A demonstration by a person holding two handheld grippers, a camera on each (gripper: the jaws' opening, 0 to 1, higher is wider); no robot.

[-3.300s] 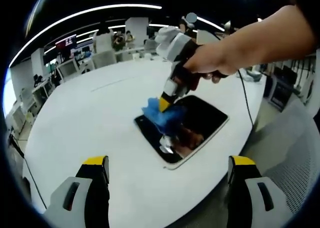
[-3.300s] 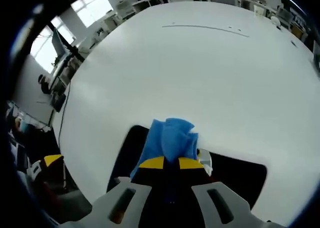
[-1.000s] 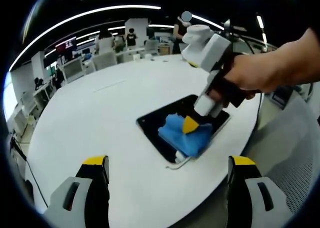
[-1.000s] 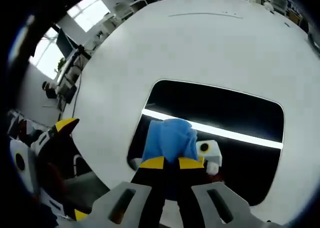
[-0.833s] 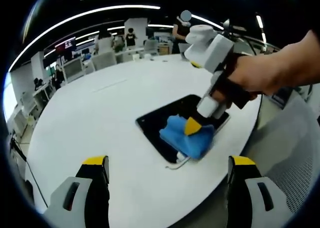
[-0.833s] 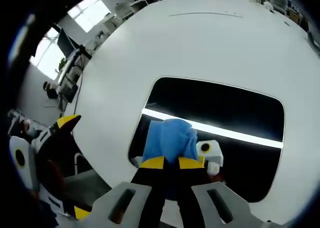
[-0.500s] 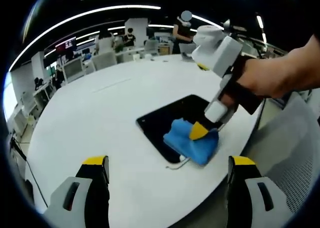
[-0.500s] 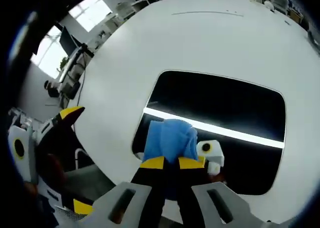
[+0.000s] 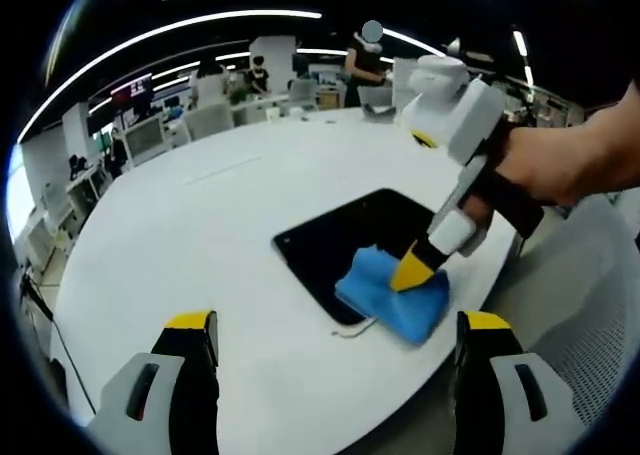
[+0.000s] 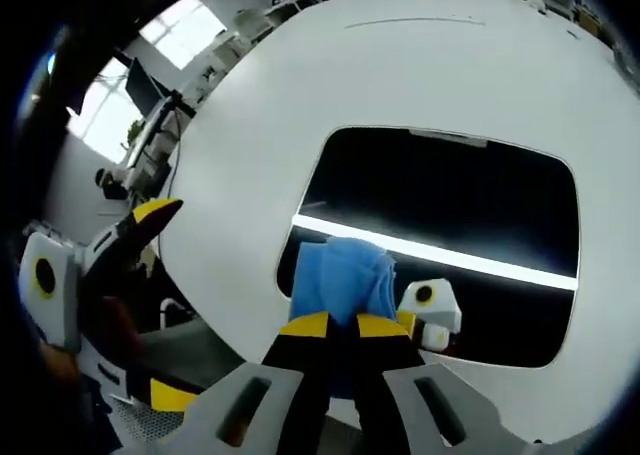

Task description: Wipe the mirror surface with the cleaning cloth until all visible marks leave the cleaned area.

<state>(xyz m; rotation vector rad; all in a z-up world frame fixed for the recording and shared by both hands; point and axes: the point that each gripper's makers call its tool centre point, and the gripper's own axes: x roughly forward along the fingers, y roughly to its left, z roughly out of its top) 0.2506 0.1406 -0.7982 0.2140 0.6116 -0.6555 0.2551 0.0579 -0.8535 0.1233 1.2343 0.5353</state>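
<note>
The white round counter (image 9: 180, 225) is lying out ahead of both pairs of tongs, with an office of desks and screens behind it. On it, the dark mirror (image 9: 345, 240) is lying flat with its pale rim, just ahead of the left tongs (image 9: 335, 345) and directly under the right tongs (image 10: 340, 327); in the right gripper view the mirror (image 10: 450, 200) is reflecting a bright strip of ceiling light across its near half. A person's hand (image 9: 545, 165) is holding the right tongs (image 9: 412, 271), which are reaching down at a slant from the right of the left gripper view. The blue cleaning cloth (image 9: 393, 293) is sitting bunched on the mirror's near corner, overhanging the rim towards the counter edge; it is pinched between the yellow tips of the right tongs, which are closed tight on the cloth (image 10: 340, 280). The left tongs are standing wide apart, gripping nothing, hovering short of the mirror.
</note>
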